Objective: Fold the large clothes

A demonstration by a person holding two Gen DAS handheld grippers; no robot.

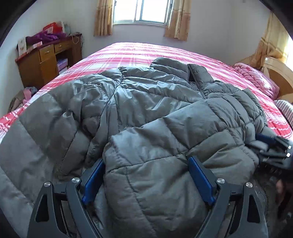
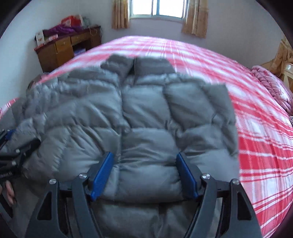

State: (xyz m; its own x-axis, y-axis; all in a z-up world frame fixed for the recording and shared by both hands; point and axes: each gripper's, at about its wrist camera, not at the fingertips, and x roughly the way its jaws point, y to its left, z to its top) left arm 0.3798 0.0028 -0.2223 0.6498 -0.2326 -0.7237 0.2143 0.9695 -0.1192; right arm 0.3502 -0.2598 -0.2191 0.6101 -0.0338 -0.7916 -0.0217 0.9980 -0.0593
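Blue-padded left tongs point(image 1: 146, 165) fill the bottom of the left wrist view, spread wide, a puffy fold of the grey down jacket point(image 1: 155, 113) bulging between the pads — whether they press it, I cannot tell. Right tongs point(image 2: 144, 162) sit low centre in the blurred right wrist view, also well apart around a quilted panel, grip unclear. Jacket sprawls across the middle of the red plaid bed point(image 1: 139, 53) — wooden desk point(image 1: 45, 62) upper left, window point(image 1: 142, 11) top centre.
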